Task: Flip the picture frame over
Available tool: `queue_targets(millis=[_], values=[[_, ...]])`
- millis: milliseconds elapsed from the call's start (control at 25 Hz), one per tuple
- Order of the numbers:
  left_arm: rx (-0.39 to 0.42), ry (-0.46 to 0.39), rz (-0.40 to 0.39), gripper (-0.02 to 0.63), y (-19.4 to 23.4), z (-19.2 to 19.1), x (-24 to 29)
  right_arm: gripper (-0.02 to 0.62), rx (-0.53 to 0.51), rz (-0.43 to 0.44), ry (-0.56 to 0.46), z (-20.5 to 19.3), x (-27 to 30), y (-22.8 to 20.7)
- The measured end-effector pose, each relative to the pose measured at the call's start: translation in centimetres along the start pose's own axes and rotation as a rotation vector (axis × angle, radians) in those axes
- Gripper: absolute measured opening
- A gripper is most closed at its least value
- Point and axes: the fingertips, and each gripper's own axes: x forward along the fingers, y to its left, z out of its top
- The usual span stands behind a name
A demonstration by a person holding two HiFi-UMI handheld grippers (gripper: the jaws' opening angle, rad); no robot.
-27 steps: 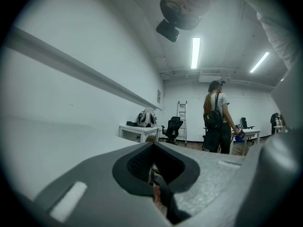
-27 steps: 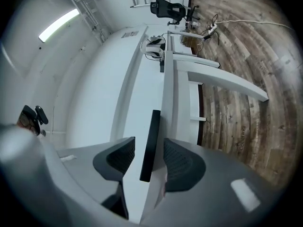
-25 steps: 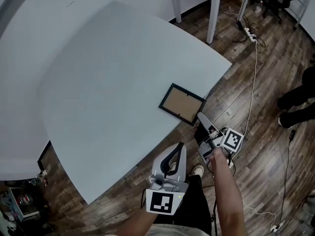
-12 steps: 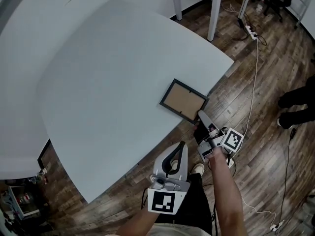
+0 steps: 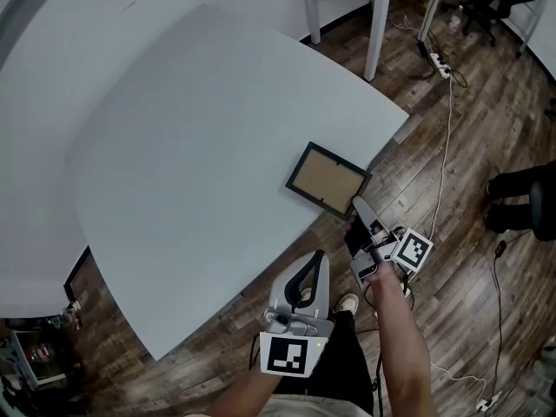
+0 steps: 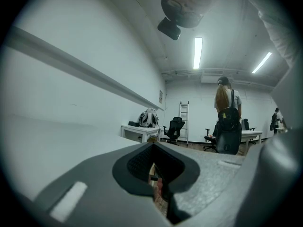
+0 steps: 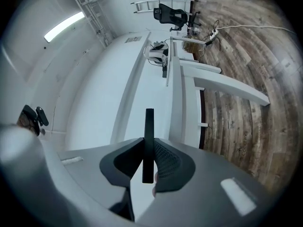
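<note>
Your right tongs (image 5: 357, 205) are just closing on the rim of the picture frame (image 5: 328, 180), left tongs (image 5: 320, 259) idling shut. You're handling something light, stiff, probably glass-fronted.

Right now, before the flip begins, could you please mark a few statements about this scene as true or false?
1. The picture frame lies flat with a brown panel facing up. True.
2. The frame lies in the middle of the table. False: it lies by the table's near edge.
3. The right gripper is shut on the frame's edge. True: its jaws have just been closing, and the dark edge sits between the pads.
4. The left gripper also holds the frame. False: it hangs off the table, apart from the frame, with nothing between its jaws.
5. A power strip lies on the wood floor. True.
</note>
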Motion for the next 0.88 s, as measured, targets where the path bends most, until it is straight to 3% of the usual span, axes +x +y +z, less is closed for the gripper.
queue_targets(millis=[240,440,520,640,880], values=[[-0.009,-0.022,0.009,0.000,0.1,0.9,-0.6,0.089,-0.183,-0.054,-0.003,2.2,0.1,3.0],[-0.013,-0.021,0.014,0.000,0.5,0.8,-0.9,0.089,-0.357,-0.041,0.000,3.3,1.4,6.7],[-0.016,-0.017,0.017,0.000,0.6,0.6,-1.1,0.089,-0.445,-0.080,0.010,3.4,1.5,7.6],[-0.026,-0.014,0.027,0.000,0.6,0.3,-1.3,0.089,-0.656,-0.159,0.047,3.2,1.5,8.6],[-0.030,-0.017,0.045,0.000,0.9,0.2,-1.7,0.089,-1.218,-0.203,0.132,1.6,2.2,11.8]])
